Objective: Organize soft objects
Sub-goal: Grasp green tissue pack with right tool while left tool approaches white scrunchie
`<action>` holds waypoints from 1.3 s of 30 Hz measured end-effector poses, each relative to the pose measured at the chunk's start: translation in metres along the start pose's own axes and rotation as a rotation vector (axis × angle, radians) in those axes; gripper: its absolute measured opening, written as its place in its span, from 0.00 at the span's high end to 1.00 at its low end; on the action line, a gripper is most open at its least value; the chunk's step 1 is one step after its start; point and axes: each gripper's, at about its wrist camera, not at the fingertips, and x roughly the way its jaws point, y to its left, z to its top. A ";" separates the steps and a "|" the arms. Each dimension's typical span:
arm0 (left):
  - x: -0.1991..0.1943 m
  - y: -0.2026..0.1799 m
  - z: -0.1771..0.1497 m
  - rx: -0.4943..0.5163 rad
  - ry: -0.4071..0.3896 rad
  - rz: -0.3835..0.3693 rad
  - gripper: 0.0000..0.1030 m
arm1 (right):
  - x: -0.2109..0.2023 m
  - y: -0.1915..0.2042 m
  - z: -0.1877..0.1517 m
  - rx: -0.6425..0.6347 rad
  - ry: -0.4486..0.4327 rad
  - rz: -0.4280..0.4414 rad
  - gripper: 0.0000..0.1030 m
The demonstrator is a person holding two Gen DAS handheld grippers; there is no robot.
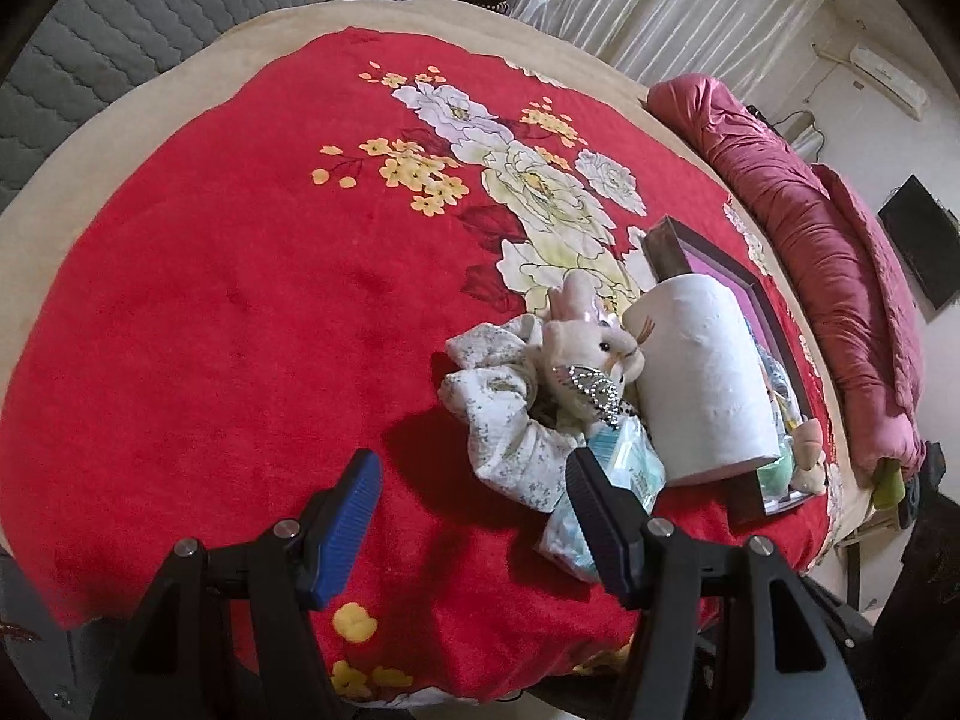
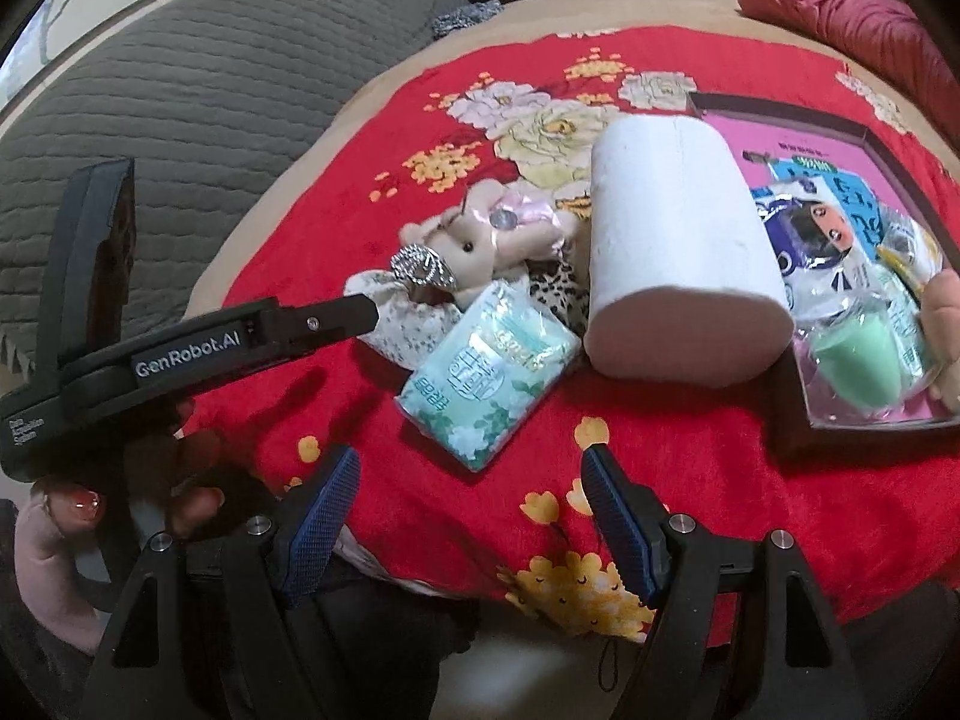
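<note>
A heap of soft things lies on the red flowered blanket. It holds a white floral scrunchie, a beige plush bunny with a glittery bow, a mint tissue pack and a leopard-print piece. A white toilet roll lies tipped against the rim of a dark box with a pink inside. My left gripper hovers open just short of the scrunchie, with its right finger over the tissue pack. My right gripper is open at the near end of the tissue pack, gripping nothing.
The box holds printed packets and a green sponge. A rolled maroon quilt lies along the far side of the bed, and a grey quilted cover at the left. The left gripper's black housing and a hand fill the lower left of the right wrist view.
</note>
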 end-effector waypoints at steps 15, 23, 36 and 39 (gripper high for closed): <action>0.027 0.013 0.015 -0.072 0.009 -0.085 0.46 | 0.020 -0.004 0.006 0.051 0.033 -0.002 0.25; 0.038 0.009 0.009 -0.054 0.009 -0.117 0.75 | 0.035 -0.008 0.020 0.189 0.032 0.024 0.25; 0.043 0.019 0.009 -0.073 -0.021 -0.206 0.84 | 0.057 -0.013 0.028 0.239 0.048 -0.066 0.37; 0.047 0.021 0.008 -0.085 -0.013 -0.210 0.84 | 0.056 -0.010 0.028 0.170 0.046 -0.067 0.40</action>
